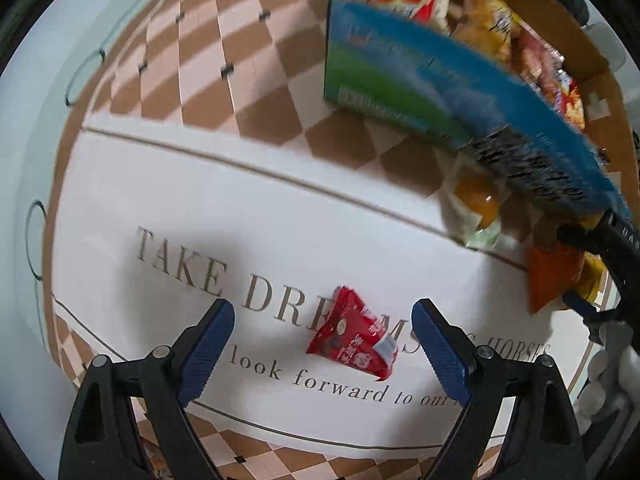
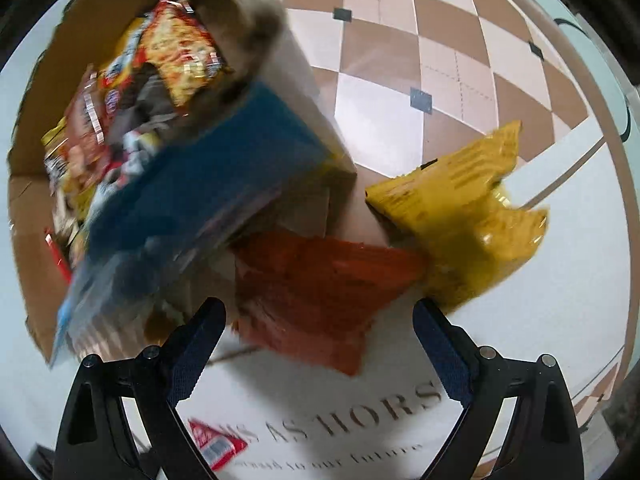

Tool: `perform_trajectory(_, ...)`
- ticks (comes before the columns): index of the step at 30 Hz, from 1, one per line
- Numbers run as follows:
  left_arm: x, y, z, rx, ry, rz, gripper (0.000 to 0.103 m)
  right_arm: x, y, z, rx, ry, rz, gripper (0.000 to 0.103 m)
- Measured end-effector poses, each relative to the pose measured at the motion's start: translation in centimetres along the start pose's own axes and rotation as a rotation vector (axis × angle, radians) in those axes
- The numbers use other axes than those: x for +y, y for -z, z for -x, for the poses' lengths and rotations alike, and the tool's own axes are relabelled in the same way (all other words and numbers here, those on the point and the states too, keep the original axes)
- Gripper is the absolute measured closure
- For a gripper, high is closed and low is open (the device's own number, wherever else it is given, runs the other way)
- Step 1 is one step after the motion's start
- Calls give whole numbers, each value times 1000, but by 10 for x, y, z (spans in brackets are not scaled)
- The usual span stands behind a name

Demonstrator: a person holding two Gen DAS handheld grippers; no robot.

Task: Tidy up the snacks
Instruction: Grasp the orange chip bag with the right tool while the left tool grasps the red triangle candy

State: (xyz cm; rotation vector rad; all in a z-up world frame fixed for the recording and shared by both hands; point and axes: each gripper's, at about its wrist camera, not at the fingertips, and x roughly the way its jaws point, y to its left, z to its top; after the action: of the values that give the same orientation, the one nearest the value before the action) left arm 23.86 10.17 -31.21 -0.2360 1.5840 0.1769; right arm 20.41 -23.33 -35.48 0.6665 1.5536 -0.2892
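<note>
Underneath, white lettered mat [image 1: 168,184], checkered border [image 1: 224,52].

Under my tongs the large white printed panel of the checkered brown-and-cream floor mat [image 1: 168,184] carries all the lettering I can read. In my left wrist view its big brown capitals say "TAKE DRE", then "MS" and "HORSES" resume beyond the small red triangular snack packet [image 1: 352,336] lying across the middle of that line. Just below the capitals runs a smaller lowercase line: "look forward to our". My right wrist view shows the same panel [image 2: 540,320] with "AS HORS" in capitals. The white characters on the red packet and the print on the blue and green carton [image 1: 400,80], beyond the panel's far edge, are too blurred to read.
</note>
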Motion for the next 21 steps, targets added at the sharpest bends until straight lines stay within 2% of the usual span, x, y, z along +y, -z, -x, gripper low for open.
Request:
perform_trajectory(2,1,3,-7,25,6,-1,12,-2,-2,-4,-8,4,-13,9)
perform_trajectory(3,0,5,-11,42,16,-5,12,-5,-1,-5,-13,3,-14,19)
perform_trajectory(6,-2,11,-25,104,58,-4,12,-11,2,-5,5,7,33,33)
perform_trajectory(11,-6,18,-40,164,115,16,12,-14,29,-7,102,48,226,34)
perform_trajectory(13,-8,20,-44,171,116,18,12,-13,48,-15,187,81,342,34)
perform_trajectory(15,-11,20,-49,173,109,5,12,-15,63,-21,226,114,399,34)
perform_trajectory(17,-16,20,-54,183,99,-15,12,-18,71,-24,234,113,399,32)
perform_trajectory(19,-22,23,-57,185,86,-30,12,-24,73,-28,250,100,356,24)
perform_trajectory(21,-26,24,-62,189,69,-53,29,-32,80,-31,259,79,321,20)
